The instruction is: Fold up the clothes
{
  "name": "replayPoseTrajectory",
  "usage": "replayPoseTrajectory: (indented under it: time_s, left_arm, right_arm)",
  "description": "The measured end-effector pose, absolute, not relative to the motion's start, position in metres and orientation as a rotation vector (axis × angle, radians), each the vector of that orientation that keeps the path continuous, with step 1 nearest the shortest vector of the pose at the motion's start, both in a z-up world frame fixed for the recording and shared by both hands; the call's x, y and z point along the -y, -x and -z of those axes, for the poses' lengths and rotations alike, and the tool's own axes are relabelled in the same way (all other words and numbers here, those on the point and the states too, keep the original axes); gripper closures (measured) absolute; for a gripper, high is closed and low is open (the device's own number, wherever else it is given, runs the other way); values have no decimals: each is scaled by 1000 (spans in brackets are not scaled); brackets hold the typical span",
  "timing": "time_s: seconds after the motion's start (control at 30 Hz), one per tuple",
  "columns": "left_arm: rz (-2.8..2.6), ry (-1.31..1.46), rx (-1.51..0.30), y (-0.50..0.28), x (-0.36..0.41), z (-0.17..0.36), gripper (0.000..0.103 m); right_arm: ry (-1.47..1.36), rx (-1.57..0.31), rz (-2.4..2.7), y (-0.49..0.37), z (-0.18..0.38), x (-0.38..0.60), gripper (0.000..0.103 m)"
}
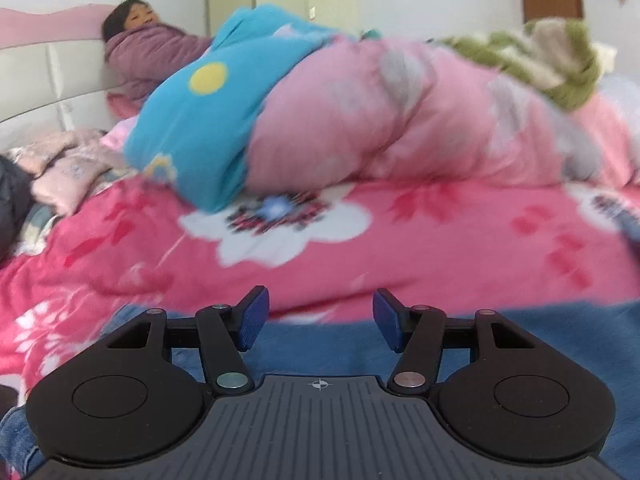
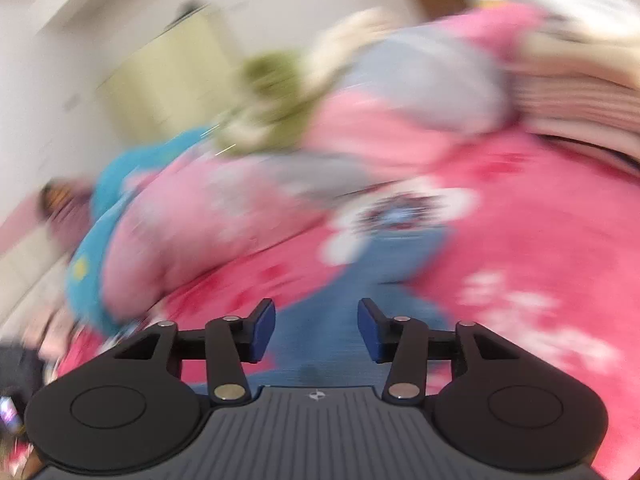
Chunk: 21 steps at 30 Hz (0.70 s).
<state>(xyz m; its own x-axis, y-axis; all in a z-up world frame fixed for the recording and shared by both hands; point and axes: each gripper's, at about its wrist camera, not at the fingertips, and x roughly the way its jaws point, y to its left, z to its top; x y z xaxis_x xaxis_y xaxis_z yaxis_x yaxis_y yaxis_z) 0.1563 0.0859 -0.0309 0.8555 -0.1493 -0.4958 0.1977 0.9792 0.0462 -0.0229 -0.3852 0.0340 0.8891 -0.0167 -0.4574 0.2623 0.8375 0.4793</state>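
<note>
A pair of blue jeans point(image 1: 540, 332) lies on the pink flowered bedspread point(image 1: 400, 248) along the near edge of the bed. My left gripper point(image 1: 320, 322) is open and empty, just above the jeans. In the right wrist view, which is blurred, the jeans point(image 2: 360, 312) run away from me across the bedspread point(image 2: 540, 240). My right gripper point(image 2: 316, 328) is open and empty over the jeans.
A bunched pink and blue quilt point(image 1: 320, 108) lies across the bed behind, with a green and beige garment point(image 1: 540, 56) on it. A person point(image 1: 148, 40) lies against the white headboard point(image 1: 52, 80) at left. Pale pink clothes point(image 1: 68, 168) lie at far left. Folded striped fabric point(image 2: 580, 100) sits at right.
</note>
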Motion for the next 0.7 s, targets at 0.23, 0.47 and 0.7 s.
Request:
replayPoseTrajectory:
  time_s: [0.23, 0.47, 0.7]
  left_arm:
    - [234, -251, -607, -153, -33, 57, 45]
    - [204, -195, -647, -158, -40, 71, 35]
    - [189, -192, -632, -156, -40, 73, 32]
  right_arm:
    - [-883, -513, 206, 33, 24, 446, 51]
    - [-797, -593, 227, -21, 56, 464, 46]
    - [-425, -708, 204, -65, 64, 431, 58]
